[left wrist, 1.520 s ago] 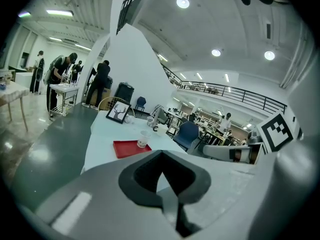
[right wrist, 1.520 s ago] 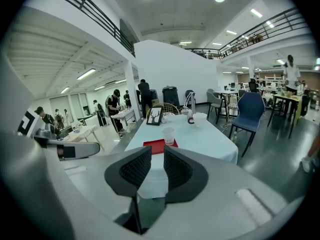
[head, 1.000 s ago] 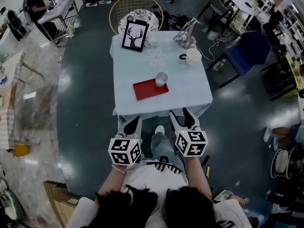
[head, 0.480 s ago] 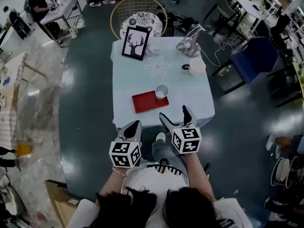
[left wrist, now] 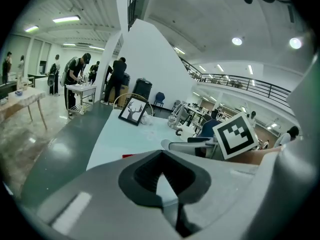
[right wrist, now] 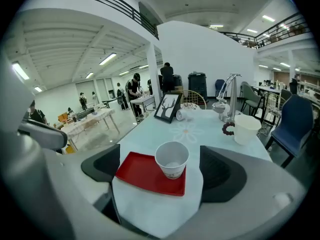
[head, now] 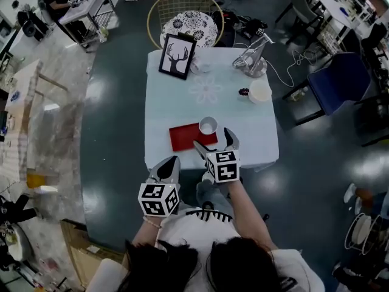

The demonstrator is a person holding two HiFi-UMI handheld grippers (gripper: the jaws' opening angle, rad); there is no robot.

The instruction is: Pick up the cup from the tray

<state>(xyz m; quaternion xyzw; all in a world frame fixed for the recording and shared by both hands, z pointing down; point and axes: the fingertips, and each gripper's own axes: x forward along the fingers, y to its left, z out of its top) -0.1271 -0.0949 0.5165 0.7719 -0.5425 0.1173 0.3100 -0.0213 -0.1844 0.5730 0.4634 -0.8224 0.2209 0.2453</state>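
A white paper cup (head: 208,125) stands upright at the right end of a red tray (head: 187,138) on a table with a pale blue cloth (head: 255,135). My right gripper (head: 214,142) is open over the table's front edge, just short of the cup. In the right gripper view the cup (right wrist: 172,159) stands on the tray (right wrist: 145,176) ahead of the right gripper (right wrist: 160,184), between the lines of its two jaws and touching neither. My left gripper (head: 168,165) hangs shut off the front edge, holding nothing; the left gripper (left wrist: 161,184) view shows its jaws together.
Further back on the table are a framed deer picture (head: 177,55), a small white cup on its side (head: 200,66), a metal stand (head: 252,56) and a white bowl (head: 260,91). A round-backed chair (head: 185,24) stands behind the table and a blue chair (head: 340,81) to the right.
My right gripper has moved forward from off the table's front edge to just before the tray and cup, still open. The left gripper has hardly moved.
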